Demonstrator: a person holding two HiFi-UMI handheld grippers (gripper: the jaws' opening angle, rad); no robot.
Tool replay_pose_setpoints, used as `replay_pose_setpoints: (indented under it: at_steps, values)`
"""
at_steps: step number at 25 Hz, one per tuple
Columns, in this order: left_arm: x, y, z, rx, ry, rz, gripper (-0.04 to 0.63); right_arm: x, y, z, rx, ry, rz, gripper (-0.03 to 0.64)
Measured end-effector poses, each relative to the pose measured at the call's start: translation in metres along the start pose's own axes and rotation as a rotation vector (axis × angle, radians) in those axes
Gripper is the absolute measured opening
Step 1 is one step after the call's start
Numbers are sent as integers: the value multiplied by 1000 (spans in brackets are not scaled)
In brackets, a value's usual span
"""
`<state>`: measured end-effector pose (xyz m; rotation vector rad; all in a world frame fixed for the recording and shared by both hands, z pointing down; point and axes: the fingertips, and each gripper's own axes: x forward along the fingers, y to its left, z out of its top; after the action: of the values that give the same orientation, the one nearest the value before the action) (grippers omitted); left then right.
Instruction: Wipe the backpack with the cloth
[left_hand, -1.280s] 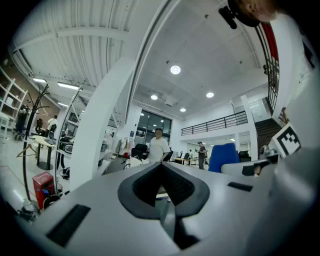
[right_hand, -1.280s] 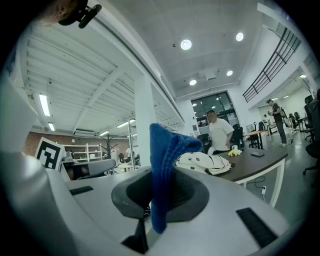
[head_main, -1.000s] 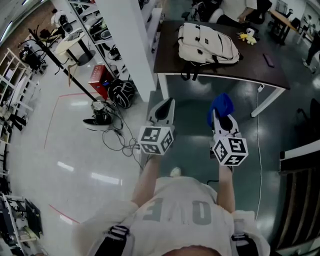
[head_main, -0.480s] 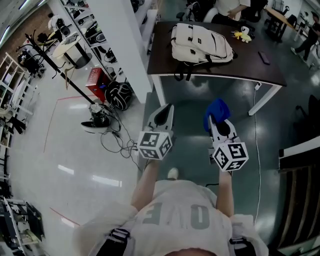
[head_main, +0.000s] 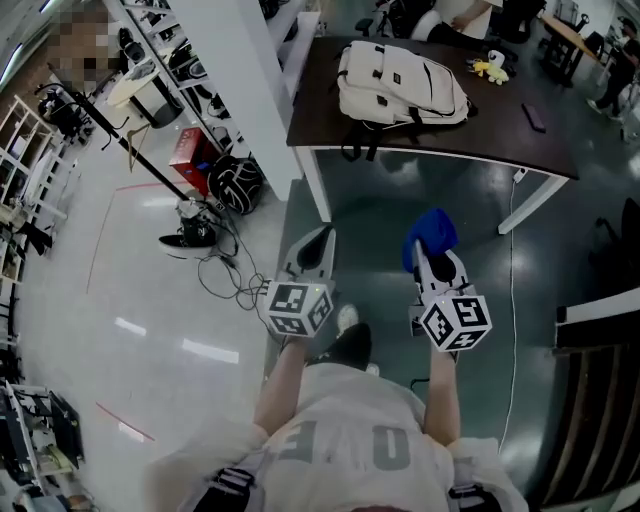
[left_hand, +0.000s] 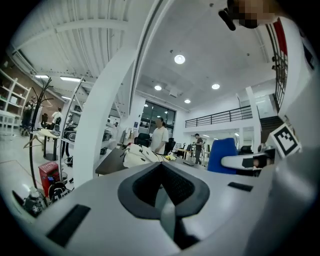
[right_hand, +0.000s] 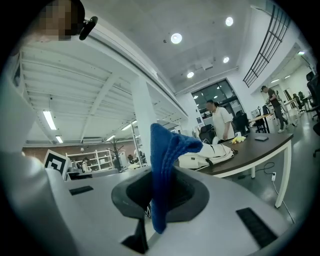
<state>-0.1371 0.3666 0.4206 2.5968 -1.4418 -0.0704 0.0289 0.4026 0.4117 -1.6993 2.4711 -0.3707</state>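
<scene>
A cream backpack (head_main: 400, 85) lies flat on a dark table (head_main: 520, 135) at the top of the head view; it also shows far off in the left gripper view (left_hand: 137, 155) and the right gripper view (right_hand: 207, 156). Both grippers are held out level over the floor, well short of the table. My right gripper (head_main: 426, 252) is shut on a blue cloth (head_main: 432, 233), which sticks up from between its jaws (right_hand: 162, 170). My left gripper (head_main: 318, 243) is shut with nothing in it (left_hand: 162, 192).
A white pillar (head_main: 245, 90) stands left of the table, with a dark helmet-like bag (head_main: 235, 185), a red box (head_main: 195, 150) and loose cables (head_main: 235, 280) at its foot. A yellow toy (head_main: 490, 68) and a dark flat item (head_main: 533, 118) lie on the table. People stand behind it.
Both grippers have dropped lower in the head view, and the table with the backpack has shifted slightly left. The cloth stays gripped in the right gripper.
</scene>
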Motion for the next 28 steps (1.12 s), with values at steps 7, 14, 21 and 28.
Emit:
replay_pose_setpoints:
  at_steps: [7,14,21,28]
  values:
    - [87,50,9,-46,-38,52,3,73,-43,3,-23,20,-1,37]
    - [205,122,39,-67,-57,17,3,215,-77,37,-44,32,15,37]
    - [301,177,45,-89,-50,-54,3,341,-88,36,-32,79,44,36]
    - [349,209,27,-133,-23,-11,3,423,-95,3,-18,178,119,37]
